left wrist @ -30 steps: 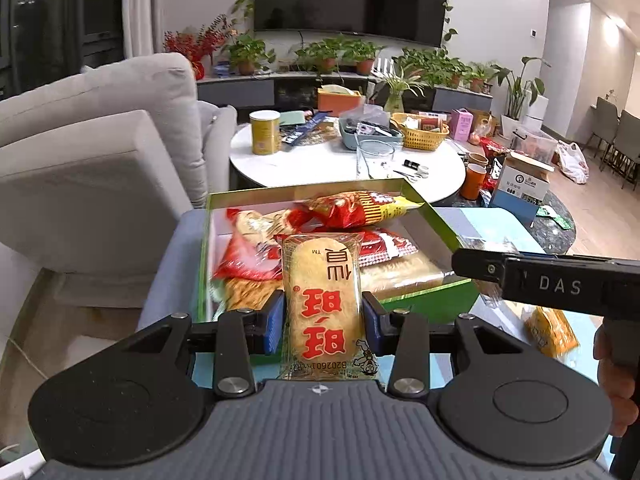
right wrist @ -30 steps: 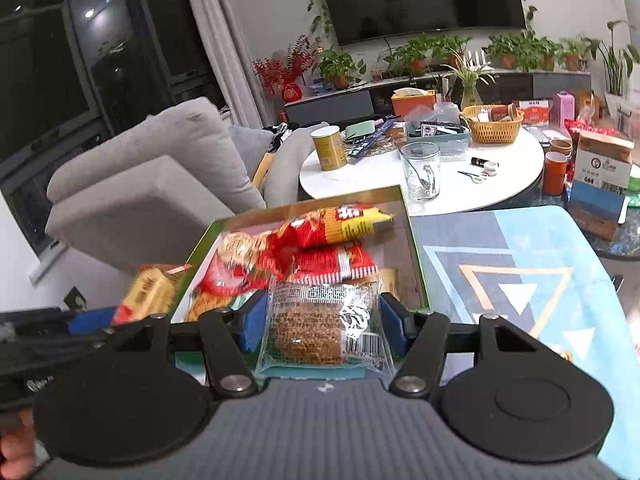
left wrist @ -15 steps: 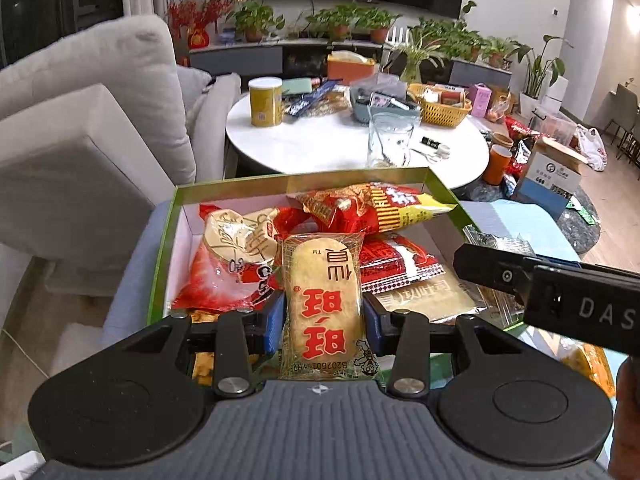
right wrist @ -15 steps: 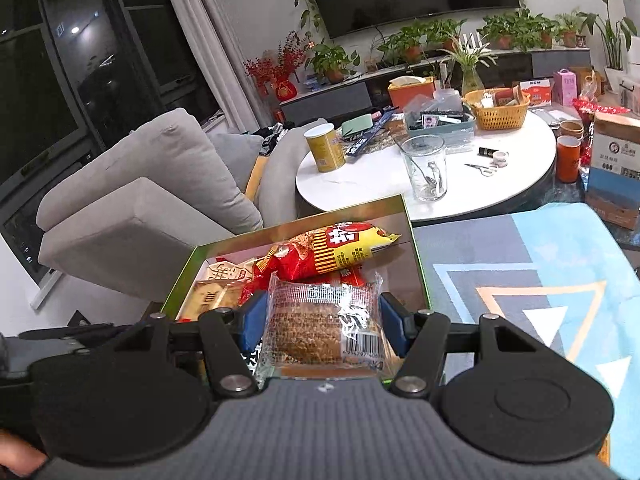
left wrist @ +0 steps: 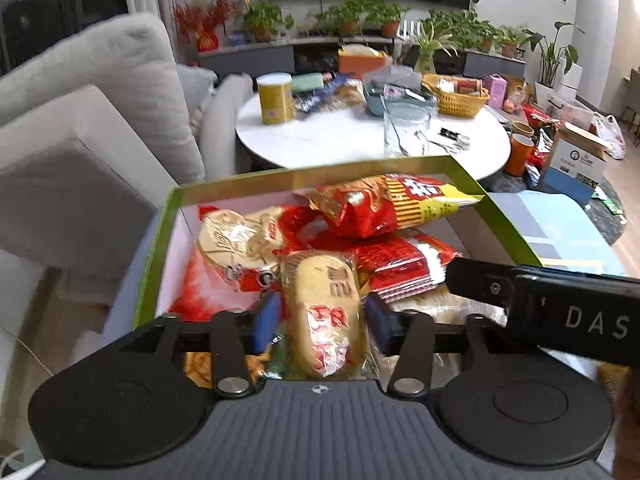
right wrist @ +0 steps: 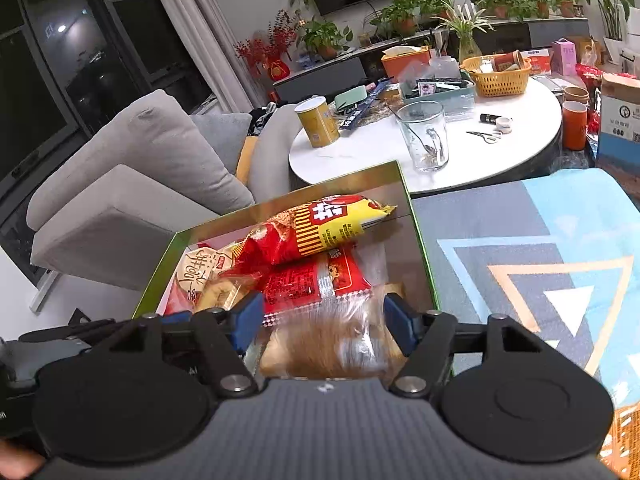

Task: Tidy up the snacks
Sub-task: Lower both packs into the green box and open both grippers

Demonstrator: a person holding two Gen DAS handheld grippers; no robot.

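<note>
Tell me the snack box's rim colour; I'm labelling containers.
Green, on the open cardboard snack box; clearest in the left wrist view.

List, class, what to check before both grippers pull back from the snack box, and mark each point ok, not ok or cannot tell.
1. Left gripper jaws opening, gaps beside the yellow rice cracker pack: ok.
2. Cracker pack over the green box: ok.
3. Right gripper pads clear of the brown cake pack: cannot tell, blurred.
4. Cake pack fully inside the box: cannot tell.
5. The two grippers apart: ok.
</note>
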